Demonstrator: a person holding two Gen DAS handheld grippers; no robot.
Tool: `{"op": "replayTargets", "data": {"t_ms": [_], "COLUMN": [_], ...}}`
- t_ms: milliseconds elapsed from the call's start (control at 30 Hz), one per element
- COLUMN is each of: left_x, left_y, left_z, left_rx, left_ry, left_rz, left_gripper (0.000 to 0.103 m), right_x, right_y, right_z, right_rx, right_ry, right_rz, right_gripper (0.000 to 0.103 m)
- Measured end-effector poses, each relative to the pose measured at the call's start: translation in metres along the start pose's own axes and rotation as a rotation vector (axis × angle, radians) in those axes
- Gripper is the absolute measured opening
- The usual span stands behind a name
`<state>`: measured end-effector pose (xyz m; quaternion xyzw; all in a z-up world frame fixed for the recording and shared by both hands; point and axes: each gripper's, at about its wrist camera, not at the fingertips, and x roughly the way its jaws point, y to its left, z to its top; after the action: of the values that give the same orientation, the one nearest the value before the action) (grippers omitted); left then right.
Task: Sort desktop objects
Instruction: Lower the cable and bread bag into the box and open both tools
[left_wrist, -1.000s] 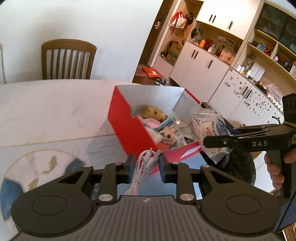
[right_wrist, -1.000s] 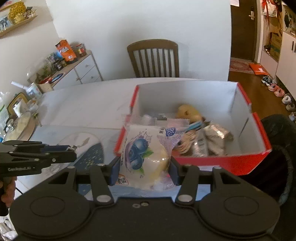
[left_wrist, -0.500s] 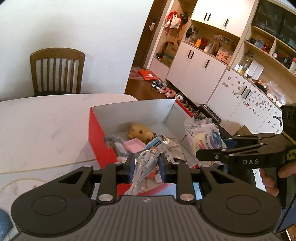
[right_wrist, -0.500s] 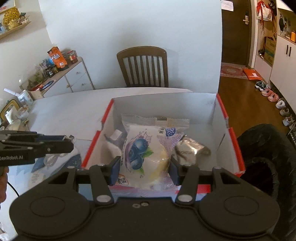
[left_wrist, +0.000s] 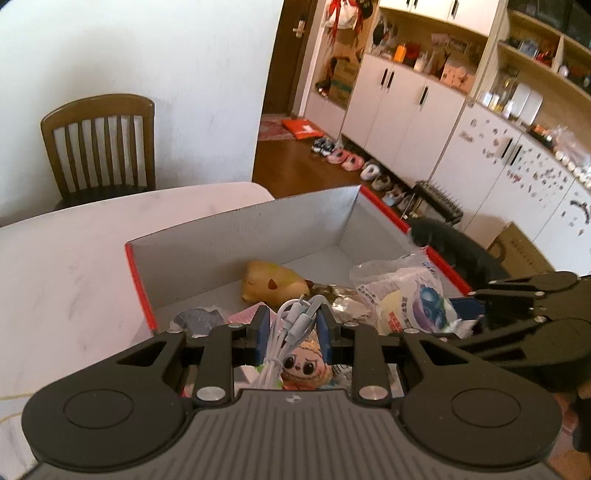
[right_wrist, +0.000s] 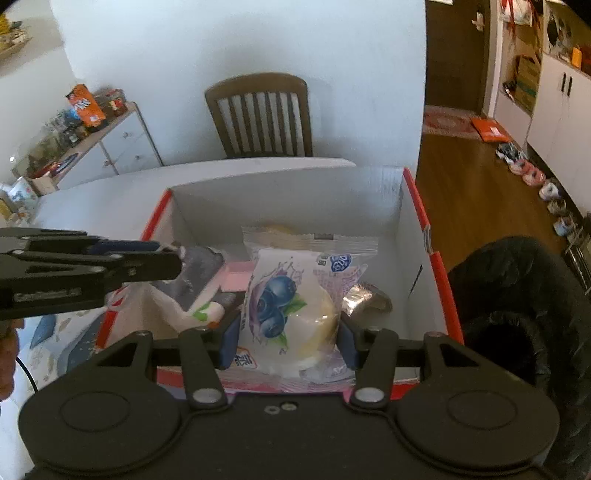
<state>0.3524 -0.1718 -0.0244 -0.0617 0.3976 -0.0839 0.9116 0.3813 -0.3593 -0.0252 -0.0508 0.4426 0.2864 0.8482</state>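
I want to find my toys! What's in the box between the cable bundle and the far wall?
In the left wrist view, a yellow plush toy lies between the cable bundle and the box's far wall.

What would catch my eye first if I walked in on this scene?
Probably the red cardboard box on the white table, half full of odds and ends. Over it, the right gripper clamps a blueberry bun packet, and beside it the left gripper pinches a bundle of white cable. A wooden chair stands behind the table.

Bright daylight, soft shadows, strong fisheye bending at edges, slight motion blur.
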Motion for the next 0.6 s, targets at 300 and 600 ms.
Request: {"op": "replayTargets", "data": {"t_ms": [300,600], "left_x": [0.04,0.064], "left_y": [-0.001,0.004], "left_z": [0.005,0.004], "left_rx": [0.013,0.003], "left_ry": [0.069,0.132], "left_rz": [0.028,0.046], "left_gripper": [0.026,0.026], "right_x": [0.02,0.038], "right_y": [-0.004,-0.005], "right_z": [0.0,-0.001], "right_rx": [-0.035,-0.062], "right_ry": [0.028,0.056], "right_rz": [-0.02,-0.031], "right_gripper": [0.052,0.052]}}
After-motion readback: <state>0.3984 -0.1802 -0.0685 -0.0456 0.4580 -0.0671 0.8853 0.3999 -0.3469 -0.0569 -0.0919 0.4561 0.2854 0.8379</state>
